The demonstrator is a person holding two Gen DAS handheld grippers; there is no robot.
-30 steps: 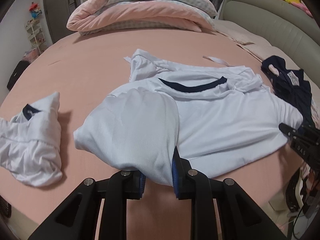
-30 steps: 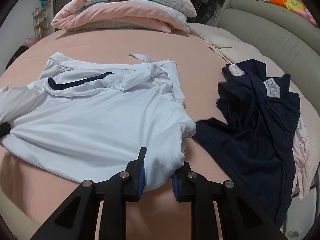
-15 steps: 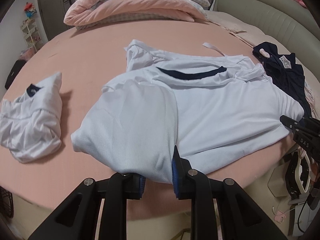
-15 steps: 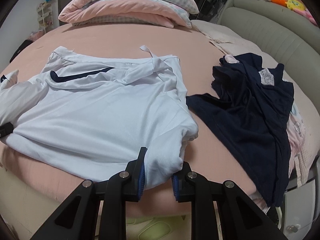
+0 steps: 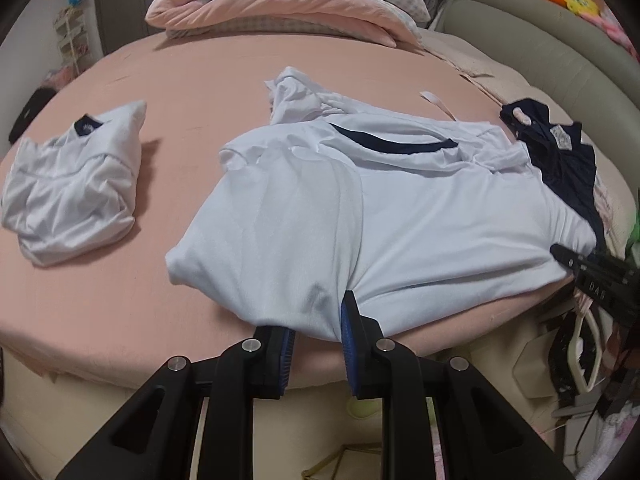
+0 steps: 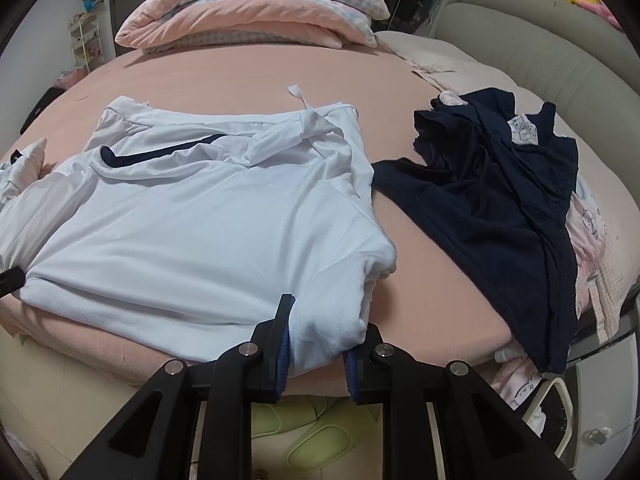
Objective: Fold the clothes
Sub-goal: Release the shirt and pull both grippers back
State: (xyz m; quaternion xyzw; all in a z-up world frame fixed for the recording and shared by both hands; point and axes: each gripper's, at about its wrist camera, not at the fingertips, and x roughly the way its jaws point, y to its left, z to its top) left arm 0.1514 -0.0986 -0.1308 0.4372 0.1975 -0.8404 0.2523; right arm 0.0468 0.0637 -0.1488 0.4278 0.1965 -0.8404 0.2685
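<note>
Left hand-held gripper (image 5: 315,334): near hem of the white knit shirt with navy collar trim (image 5: 400,216) is pinched between the blue pads, jaws narrow. Right hand-held gripper (image 6: 316,340): opposite hem corner of the same shirt is clamped, jaws narrow. Shirt is spread flat at the near edge of the pink-sheeted bed (image 5: 120,304), collar at the far side. A crumpled white garment (image 5: 76,184) is seen to its left, a dark navy garment (image 6: 500,200) just beside it on the right. A folded pink quilt (image 6: 256,8) is stacked at the far end.
</note>
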